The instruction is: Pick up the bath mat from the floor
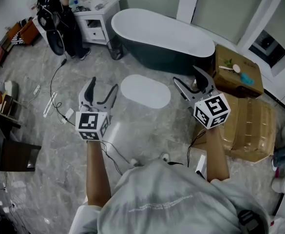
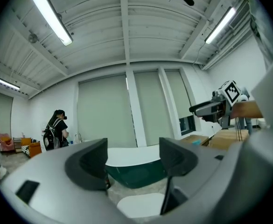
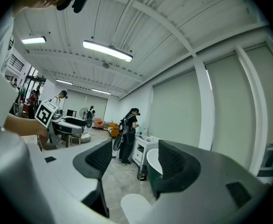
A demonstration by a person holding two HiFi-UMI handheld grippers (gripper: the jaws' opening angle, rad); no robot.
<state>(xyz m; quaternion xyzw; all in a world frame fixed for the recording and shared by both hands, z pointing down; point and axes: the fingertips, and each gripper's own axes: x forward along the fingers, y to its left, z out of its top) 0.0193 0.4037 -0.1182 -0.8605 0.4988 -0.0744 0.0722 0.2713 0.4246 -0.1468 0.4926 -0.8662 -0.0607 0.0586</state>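
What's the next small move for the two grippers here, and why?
Probably lower both toward the near edge of the bath mat. The left gripper and right gripper are both open and empty, held above the floor. The mat lies flat and untouched ahead of them, in front of the bathtub.

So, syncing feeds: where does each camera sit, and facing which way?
Head view: on the head, looking down at bath mat; both arms, left claw, right claw show.
Left gripper view: on left claw, facing bathtub; open jaws show.
Right gripper view: on right claw, facing bathtub; open jaws show.
Shared: bath mat, bathtub.
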